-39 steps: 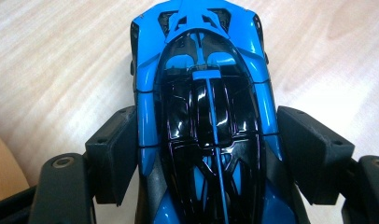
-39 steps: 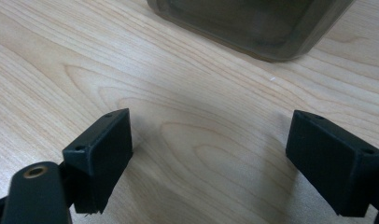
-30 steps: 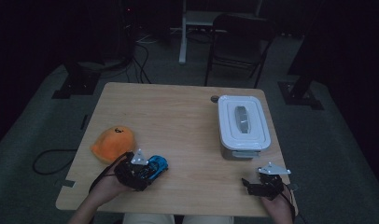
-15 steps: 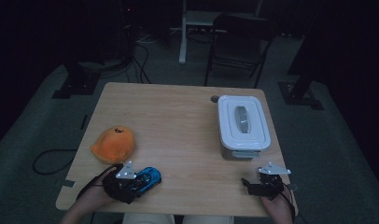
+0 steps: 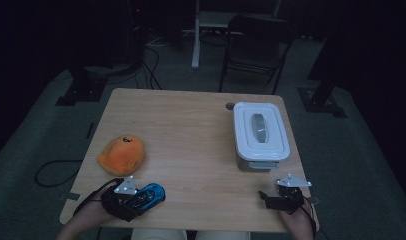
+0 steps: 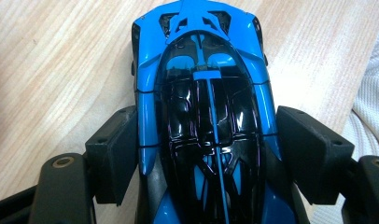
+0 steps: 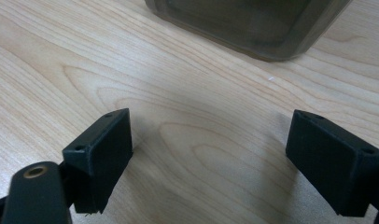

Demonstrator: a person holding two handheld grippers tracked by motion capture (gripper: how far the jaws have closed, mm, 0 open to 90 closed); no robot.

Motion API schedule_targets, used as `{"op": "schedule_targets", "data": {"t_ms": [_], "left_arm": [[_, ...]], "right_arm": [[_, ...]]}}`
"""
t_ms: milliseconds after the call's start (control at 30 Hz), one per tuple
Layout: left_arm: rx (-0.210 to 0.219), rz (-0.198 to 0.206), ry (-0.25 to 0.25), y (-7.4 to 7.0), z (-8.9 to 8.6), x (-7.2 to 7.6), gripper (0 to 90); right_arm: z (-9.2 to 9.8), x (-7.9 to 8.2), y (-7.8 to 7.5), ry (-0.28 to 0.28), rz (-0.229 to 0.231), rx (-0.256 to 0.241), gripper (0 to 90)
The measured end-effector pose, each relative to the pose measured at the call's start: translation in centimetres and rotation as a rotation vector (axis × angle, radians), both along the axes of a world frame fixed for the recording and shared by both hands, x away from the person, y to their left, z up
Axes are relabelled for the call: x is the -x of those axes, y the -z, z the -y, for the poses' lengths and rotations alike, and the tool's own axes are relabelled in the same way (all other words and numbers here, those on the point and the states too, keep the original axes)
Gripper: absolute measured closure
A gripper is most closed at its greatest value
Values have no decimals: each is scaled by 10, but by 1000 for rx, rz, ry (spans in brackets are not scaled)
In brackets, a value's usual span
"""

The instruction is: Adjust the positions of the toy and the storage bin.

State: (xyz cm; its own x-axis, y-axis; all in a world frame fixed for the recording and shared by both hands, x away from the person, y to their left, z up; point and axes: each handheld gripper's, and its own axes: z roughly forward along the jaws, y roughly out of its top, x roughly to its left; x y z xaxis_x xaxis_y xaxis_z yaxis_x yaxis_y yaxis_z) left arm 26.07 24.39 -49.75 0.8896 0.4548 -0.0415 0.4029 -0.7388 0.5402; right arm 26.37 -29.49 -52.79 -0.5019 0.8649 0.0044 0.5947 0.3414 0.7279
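One blue toy car (image 6: 204, 112) lies between the left gripper (image 5: 133, 200) fingers (image 6: 114, 151), which clasp its sides. The right gripper (image 5: 271, 200) stands spread and empty. One lidded container (image 5: 260, 132) sits beyond its fingers (image 7: 101, 156); one orange plush (image 5: 121, 155) lies beyond the left fingers.

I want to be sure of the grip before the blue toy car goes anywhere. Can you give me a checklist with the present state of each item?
1. Blue toy car sits between the left claw jaws: ok.
2. Jaws pressing both flanks: cannot tell; a slight gap shows at the right side.
3. Car centred between the jaws: ok.
4. Right claw open and holding nothing: ok.
5. White box lid off, if the car goes in: not ok, the lid is on.
6. Orange plush apart from the car: ok.
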Motion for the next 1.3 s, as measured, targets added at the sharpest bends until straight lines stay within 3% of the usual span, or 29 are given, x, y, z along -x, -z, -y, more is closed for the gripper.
{"op": "schedule_targets", "data": {"t_ms": [200, 500, 767, 1000, 1200, 1300], "left_arm": [[23, -1, 1, 3, -1, -1, 262], [-29, -36, -45, 2, 3, -3, 222], [-29, -35, -66, -1, 2, -2, 212], [38, -25, -77, -16, -3, 1, 213], [91, 21, -114, -34, -11, 1, 214], [121, 85, -184, -47, -21, -2, 215]], "right_arm": [[0, 0, 0, 0, 0, 0, 141], [0, 0, 0, 0, 0, 0, 141], [0, 0, 0, 0, 0, 0, 141], [0, 0, 0, 0, 0, 0, 141], [0, 0, 0, 0, 0, 0, 141], [0, 0, 0, 0, 0, 0, 141]]}}
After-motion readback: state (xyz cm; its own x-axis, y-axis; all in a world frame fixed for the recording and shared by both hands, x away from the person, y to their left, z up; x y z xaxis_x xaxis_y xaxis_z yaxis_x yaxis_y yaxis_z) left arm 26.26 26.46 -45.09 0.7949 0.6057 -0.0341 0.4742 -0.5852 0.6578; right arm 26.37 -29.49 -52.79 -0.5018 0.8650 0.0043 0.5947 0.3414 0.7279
